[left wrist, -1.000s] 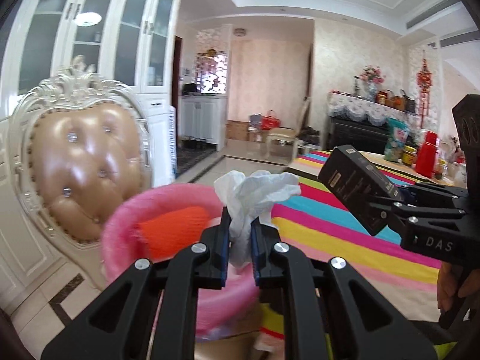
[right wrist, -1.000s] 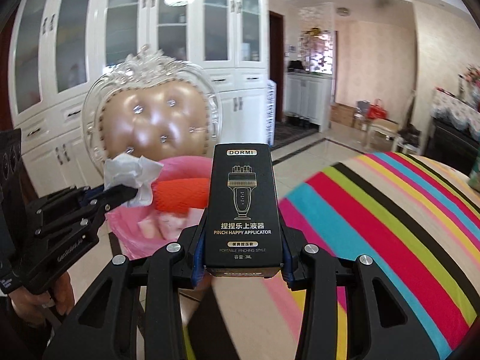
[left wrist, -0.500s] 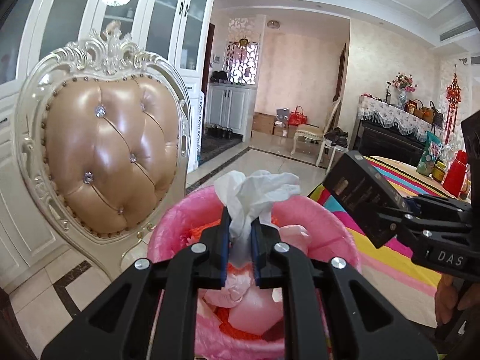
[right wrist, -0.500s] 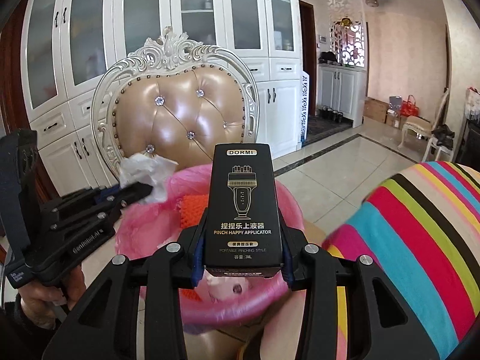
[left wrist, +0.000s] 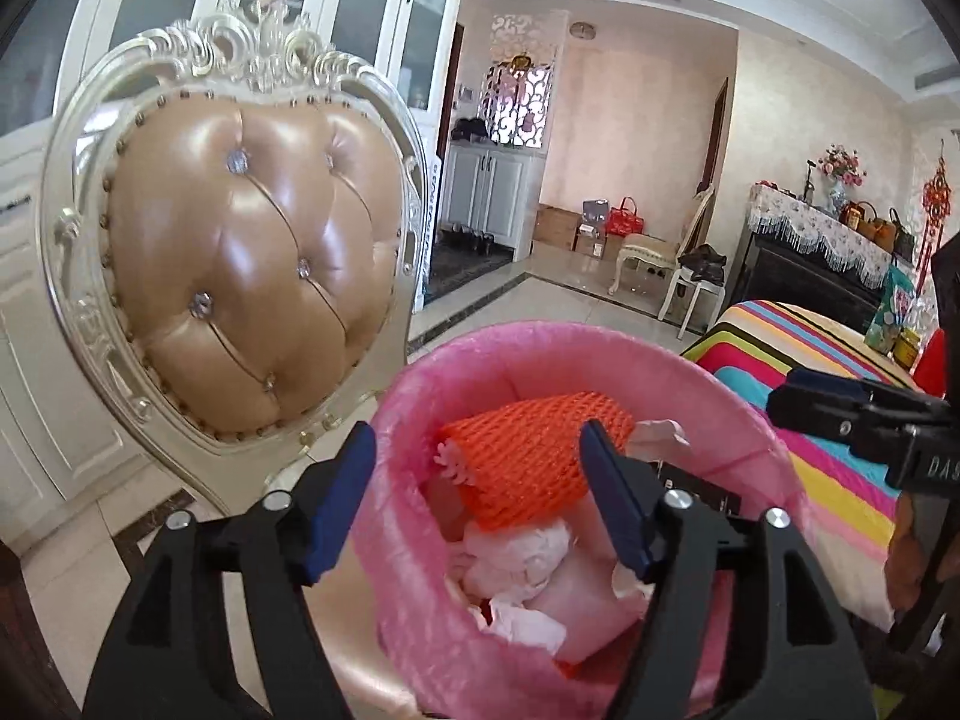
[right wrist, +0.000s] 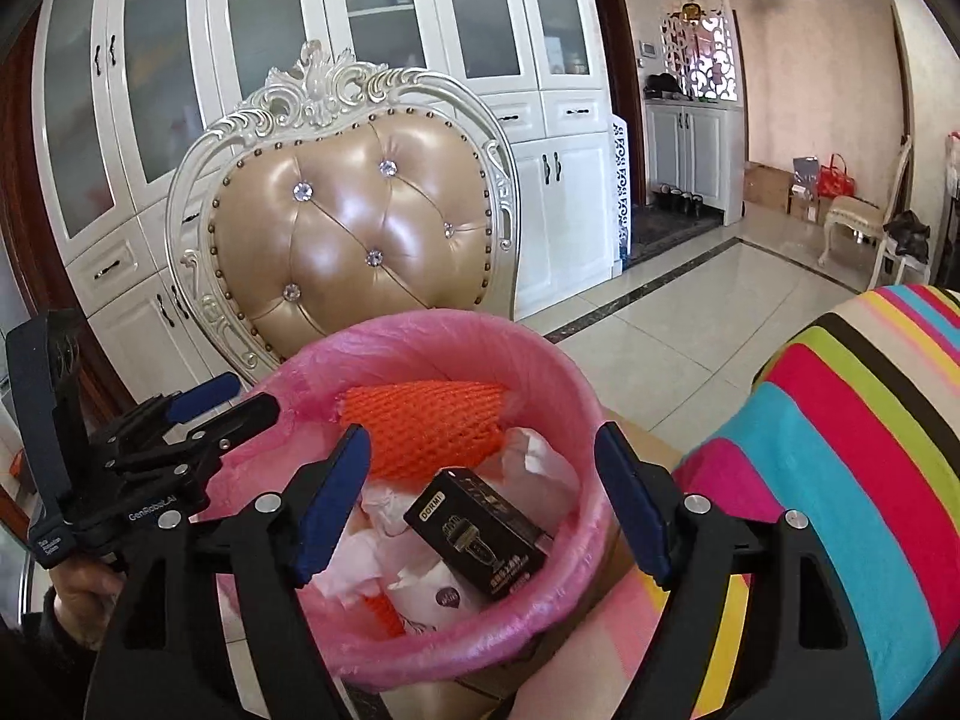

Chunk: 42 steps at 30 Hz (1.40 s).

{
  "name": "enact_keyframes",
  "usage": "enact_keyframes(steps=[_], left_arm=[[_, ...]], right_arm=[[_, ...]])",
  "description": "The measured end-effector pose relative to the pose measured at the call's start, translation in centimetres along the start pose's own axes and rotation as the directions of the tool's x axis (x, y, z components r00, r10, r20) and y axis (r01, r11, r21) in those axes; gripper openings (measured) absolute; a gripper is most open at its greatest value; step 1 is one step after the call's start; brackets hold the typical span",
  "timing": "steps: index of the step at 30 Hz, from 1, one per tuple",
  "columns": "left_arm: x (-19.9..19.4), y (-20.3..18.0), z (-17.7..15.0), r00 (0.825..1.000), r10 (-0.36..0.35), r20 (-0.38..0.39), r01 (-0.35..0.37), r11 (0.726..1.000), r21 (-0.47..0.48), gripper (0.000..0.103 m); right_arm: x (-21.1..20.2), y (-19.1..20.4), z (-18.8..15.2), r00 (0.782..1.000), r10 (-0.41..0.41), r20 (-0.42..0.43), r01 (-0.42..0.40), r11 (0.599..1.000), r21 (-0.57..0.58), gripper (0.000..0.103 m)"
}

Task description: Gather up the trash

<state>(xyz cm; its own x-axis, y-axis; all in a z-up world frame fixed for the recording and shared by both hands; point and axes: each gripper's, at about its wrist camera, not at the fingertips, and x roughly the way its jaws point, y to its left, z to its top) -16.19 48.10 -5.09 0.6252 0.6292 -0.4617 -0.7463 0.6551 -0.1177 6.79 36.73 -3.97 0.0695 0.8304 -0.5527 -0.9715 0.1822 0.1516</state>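
One round bin lined with a crinkled pink plastic bag (right wrist: 576,396) serves as the landmark, standing on the seat of one cream carved chair with a tufted tan leather back (right wrist: 354,228). Right of the bin lies the desk under a bright striped cloth (right wrist: 852,450).

Inside the bin, toward its far wall, rests one orange foam mesh sleeve (right wrist: 426,426), ribbed and netted, lying on its side. In front of it, near the bin's right inner wall, sits one black rectangular carton with gold lettering and a printed gold device (right wrist: 480,531), tilted with one corner up, lying on the litter. Around and under the carton are several crumpled white tissues (left wrist: 516,558); their number cannot be counted.

Two claws hover over the bin. The left claw (left wrist: 477,498) is released, its blue-padded jaws having just spread wide, with nothing pinched between them; it hangs above the bin's near-left rim. The right claw (right wrist: 480,501) is likewise released, jaws just spread, framing the carton below without touching it.
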Motion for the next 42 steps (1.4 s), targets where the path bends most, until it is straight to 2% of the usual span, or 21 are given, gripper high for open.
enact_keyframes(steps=[4, 5, 7, 10, 15, 20, 29, 36, 42], left_arm=[[-2.9, -1.4, 0.0, 0.997, 0.034, 0.068, -0.037, 0.998, 0.048, 0.095], [-3.8, -1.8, 0.0, 0.995, 0.044, 0.09, -0.049, 0.997, 0.057, 0.099], [-5.5, -2.7, 0.0, 0.991, 0.045, 0.128, -0.055, 0.996, 0.076, 0.098], [-7.7, -3.7, 0.0, 0.989, 0.041, 0.141, -0.054, 0.995, 0.086, 0.098], [-10.9, -4.7, -0.7, 0.987, 0.032, 0.16, -0.041, 0.998, 0.052, 0.098], [-13.8, -6.7, -2.8, 0.982, 0.033, 0.187, -0.043, 0.998, 0.052, 0.098], [-16.5, -9.6, -4.7, 0.982, 0.061, 0.177, -0.079, 0.992, 0.1, 0.099], [-16.5, -9.6, -4.5, 0.985, 0.079, 0.151, -0.092, 0.992, 0.082, 0.099], [-16.4, -10.4, -4.2, 0.982, 0.099, 0.159, -0.116, 0.989, 0.097, 0.099]], right_arm=[[-2.7, 0.4, -0.3, 1.0, -0.013, 0.027, 0.013, 1.0, -0.023, 0.074], [-3.7, 0.6, -0.5, 0.999, -0.024, 0.042, 0.025, 0.999, -0.032, 0.077], [-5.3, 0.9, -0.8, 0.997, -0.04, 0.066, 0.042, 0.998, -0.039, 0.08], [-7.6, 1.2, -1.6, 0.995, -0.05, 0.085, 0.054, 0.997, -0.048, 0.085], [-10.8, 2.1, -3.1, 0.993, -0.063, 0.103, 0.071, 0.994, -0.084, 0.085], [-13.3, 2.2, -4.9, 0.991, -0.077, 0.109, 0.087, 0.993, -0.085, 0.085], [-16.7, 2.2, -6.8, 0.984, -0.097, 0.148, 0.109, 0.991, -0.075, 0.085], [-16.9, 2.4, -7.0, 0.982, -0.099, 0.161, 0.114, 0.989, -0.089, 0.085], [-17.5, 1.7, -7.0, 0.978, -0.11, 0.18, 0.123, 0.99, -0.064, 0.085]])
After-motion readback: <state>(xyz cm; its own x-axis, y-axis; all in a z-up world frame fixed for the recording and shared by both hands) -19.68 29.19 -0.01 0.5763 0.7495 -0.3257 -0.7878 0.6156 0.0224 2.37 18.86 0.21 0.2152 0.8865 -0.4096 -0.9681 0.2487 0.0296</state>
